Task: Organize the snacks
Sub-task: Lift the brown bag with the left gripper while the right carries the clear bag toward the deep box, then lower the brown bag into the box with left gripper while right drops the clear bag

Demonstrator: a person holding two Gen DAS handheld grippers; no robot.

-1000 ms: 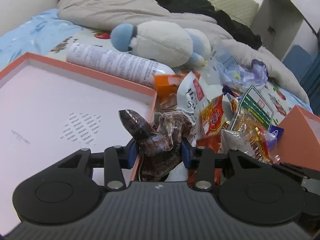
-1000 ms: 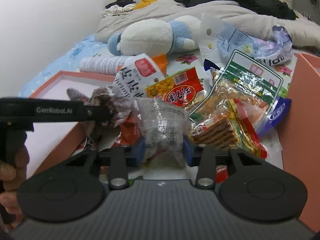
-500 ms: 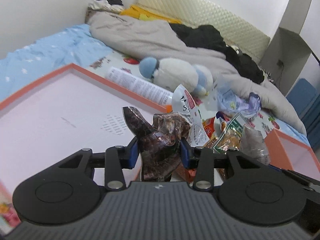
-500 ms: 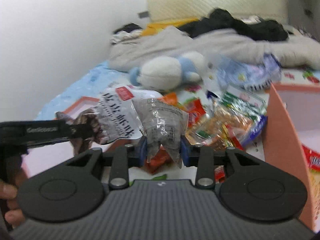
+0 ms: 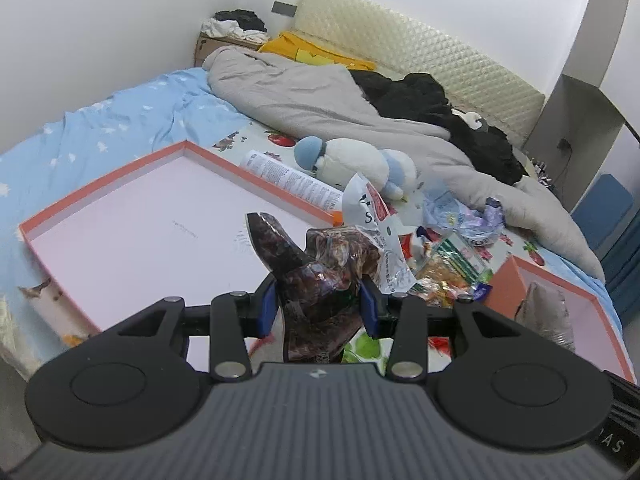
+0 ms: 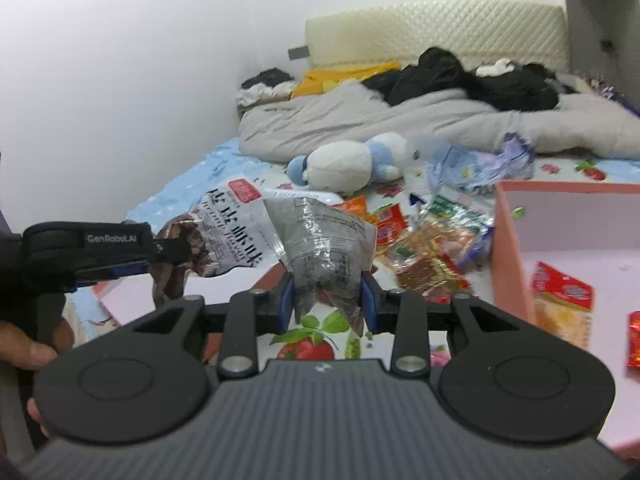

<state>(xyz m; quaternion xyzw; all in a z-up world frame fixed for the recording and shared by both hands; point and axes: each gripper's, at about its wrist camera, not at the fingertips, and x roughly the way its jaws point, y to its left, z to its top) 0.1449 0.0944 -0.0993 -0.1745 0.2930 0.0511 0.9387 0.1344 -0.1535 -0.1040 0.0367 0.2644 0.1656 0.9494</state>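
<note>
My left gripper (image 5: 318, 308) is shut on a dark brown snack bag (image 5: 320, 276), held up above the near corner of a shallow pink box with an orange rim (image 5: 256, 174). My right gripper (image 6: 329, 300) is shut on a grey clear-plastic snack bag (image 6: 326, 248), lifted over the flowered sheet. The left gripper (image 6: 176, 250) with its brown bag shows at the left of the right wrist view, a hand (image 6: 28, 348) on its handle. A pile of snack packets (image 6: 432, 248) lies on the bed between the two boxes.
A second orange-walled box (image 6: 508, 240) at the right holds a few red and yellow packets (image 6: 560, 300). A white and blue plush toy (image 5: 352, 164), a white tube (image 5: 292, 180), crumpled bags (image 5: 468, 220), a grey duvet (image 5: 320, 96) and dark clothes lie further back.
Both grippers have risen and pulled back from the snack pile with their bags still held. The pile and boxes now look smaller and lower in both views.
</note>
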